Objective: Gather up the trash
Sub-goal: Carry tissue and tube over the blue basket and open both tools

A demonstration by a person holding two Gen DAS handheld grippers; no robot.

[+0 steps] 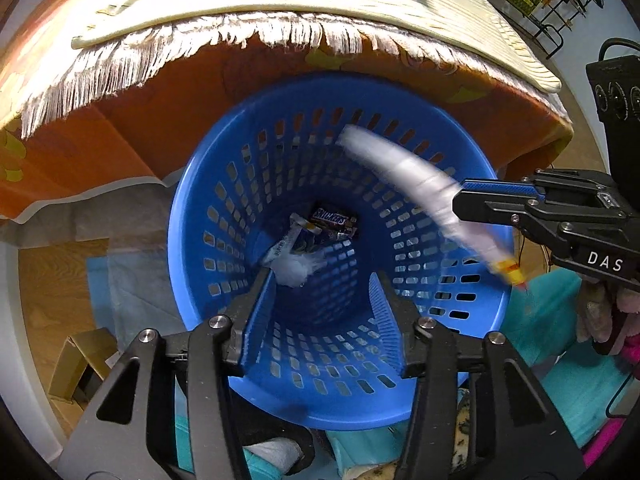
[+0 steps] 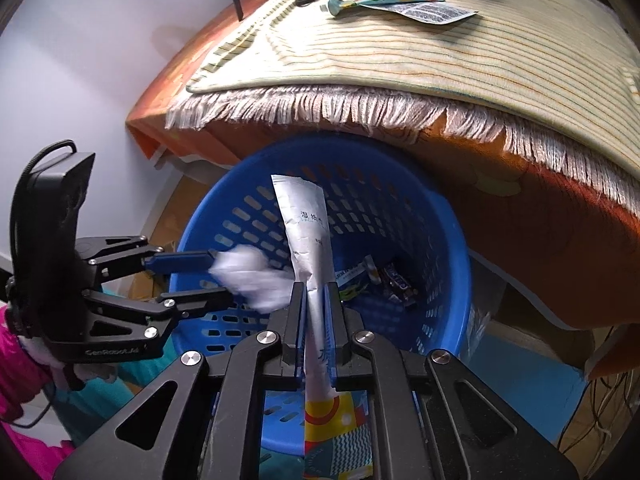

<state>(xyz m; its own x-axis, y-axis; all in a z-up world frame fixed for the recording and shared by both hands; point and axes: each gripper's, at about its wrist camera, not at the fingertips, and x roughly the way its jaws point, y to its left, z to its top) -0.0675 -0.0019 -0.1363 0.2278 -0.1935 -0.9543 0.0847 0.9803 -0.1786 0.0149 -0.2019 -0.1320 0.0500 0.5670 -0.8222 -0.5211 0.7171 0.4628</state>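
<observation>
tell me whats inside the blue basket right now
At the bottom of the blue basket lie a Snickers wrapper, a few other wrappers and a white wad dropping from the open left gripper. Anything beneath them is hidden.

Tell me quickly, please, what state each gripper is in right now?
Left gripper: open, a crumpled white tissue blurred at its fingertips over the blue basket.
Right gripper: closed on a long silver wrapper.

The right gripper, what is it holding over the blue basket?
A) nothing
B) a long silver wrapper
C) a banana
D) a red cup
B: the right gripper is shut on a long silver wrapper that sticks out above the blue basket.
</observation>
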